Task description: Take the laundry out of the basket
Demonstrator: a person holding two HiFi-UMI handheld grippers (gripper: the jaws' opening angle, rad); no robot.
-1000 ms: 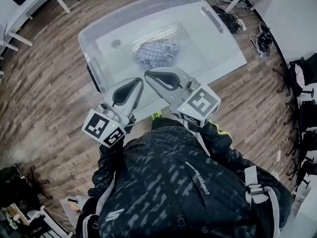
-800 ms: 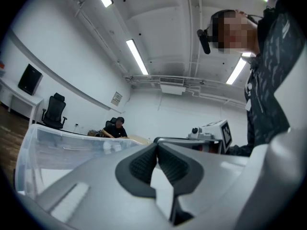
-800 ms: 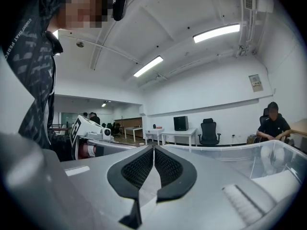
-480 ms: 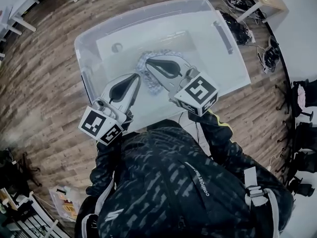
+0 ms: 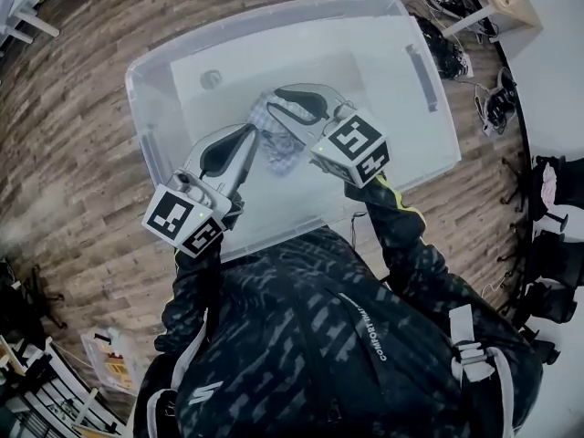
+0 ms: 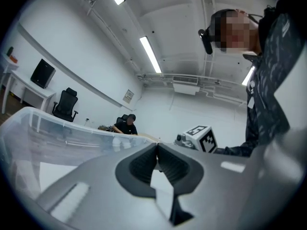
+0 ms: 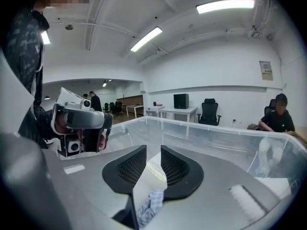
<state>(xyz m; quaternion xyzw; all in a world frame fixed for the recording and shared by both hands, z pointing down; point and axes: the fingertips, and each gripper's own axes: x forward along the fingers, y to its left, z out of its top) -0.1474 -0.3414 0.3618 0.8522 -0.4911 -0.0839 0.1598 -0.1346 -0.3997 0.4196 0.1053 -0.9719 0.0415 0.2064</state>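
Probably an open-plan office: beyond the clear bin [image 7: 216, 131], a white worktop [image 7: 177, 111] holds a monitor [image 7: 181, 100], a black swivel chair [image 7: 209, 110] stands beside it, a person [image 7: 277, 118] sits nearby, and strip lights [image 7: 225, 5] run overhead.

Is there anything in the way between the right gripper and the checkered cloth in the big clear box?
No, nothing visible is in the way. The right gripper hangs over the checkered cloth inside the open-topped clear box. Its jaws are opening, with nothing between them.

Print on jacket [image 5: 301, 354] back: unreadable. Wall sign [image 7: 265, 70]: illegible too.
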